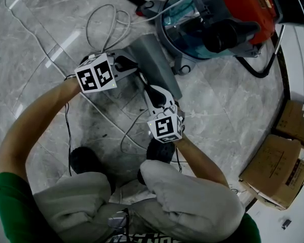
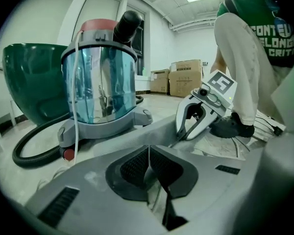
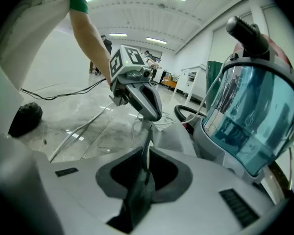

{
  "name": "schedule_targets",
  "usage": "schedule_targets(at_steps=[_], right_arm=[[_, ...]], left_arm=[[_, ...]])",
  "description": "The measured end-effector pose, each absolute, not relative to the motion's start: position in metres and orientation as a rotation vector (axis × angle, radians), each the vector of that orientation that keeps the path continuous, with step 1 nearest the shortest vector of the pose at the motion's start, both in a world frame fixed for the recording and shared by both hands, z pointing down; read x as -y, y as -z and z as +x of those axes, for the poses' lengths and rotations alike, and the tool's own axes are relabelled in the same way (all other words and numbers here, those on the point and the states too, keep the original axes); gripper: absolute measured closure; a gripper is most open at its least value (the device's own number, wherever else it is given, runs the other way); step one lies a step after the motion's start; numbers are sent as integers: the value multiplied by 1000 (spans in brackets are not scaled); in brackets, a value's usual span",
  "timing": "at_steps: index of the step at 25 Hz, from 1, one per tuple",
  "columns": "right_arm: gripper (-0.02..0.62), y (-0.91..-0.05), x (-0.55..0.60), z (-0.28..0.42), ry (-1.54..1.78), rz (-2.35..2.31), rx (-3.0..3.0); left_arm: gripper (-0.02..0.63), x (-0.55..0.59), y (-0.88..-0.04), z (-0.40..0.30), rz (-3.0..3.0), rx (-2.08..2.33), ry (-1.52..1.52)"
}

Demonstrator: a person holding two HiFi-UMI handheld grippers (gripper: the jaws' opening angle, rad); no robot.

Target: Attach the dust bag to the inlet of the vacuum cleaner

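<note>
The vacuum cleaner [image 1: 218, 19], a clear blue canister with a red top, stands on the floor at the upper right. A flat grey dust bag [image 1: 157, 65] lies just in front of it, between my two grippers. My left gripper [image 1: 134, 70] is shut on the bag's left edge, with a thin grey sheet pinched between its pads [image 2: 148, 163]. My right gripper [image 1: 146, 84] is shut on the bag's near edge; grey material is nipped in its jaws [image 3: 144, 165]. Each gripper view shows the other gripper close by, the right gripper [image 2: 183, 133] and the left gripper [image 3: 147, 126]. The vacuum [image 2: 100, 87] sits just beyond the bag.
A black hose [image 1: 253, 70] curls round the vacuum. White cable [image 1: 106, 24] loops on the marble floor behind the left gripper. Cardboard boxes [image 1: 278, 171] stand at the right wall. A green tub [image 2: 29, 77] sits beside the vacuum. The person's shoes [image 1: 83, 158] and knees are near me.
</note>
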State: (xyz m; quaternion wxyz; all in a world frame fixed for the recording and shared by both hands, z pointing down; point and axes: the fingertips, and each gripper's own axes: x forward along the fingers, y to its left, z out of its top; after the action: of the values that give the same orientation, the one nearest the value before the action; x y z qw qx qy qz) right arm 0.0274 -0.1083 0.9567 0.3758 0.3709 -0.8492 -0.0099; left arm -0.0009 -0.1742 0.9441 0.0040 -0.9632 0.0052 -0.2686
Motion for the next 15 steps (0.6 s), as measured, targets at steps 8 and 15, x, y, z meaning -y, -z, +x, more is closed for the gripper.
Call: schedule_targets(at_steps=[8, 15], right_arm=[[549, -955, 113, 32, -20, 964, 2191], [554, -959, 111, 31, -2, 912, 2201]], left_arm=[[603, 161, -958, 1, -2942, 138, 919], [601, 158, -961, 9, -2834, 234, 950]])
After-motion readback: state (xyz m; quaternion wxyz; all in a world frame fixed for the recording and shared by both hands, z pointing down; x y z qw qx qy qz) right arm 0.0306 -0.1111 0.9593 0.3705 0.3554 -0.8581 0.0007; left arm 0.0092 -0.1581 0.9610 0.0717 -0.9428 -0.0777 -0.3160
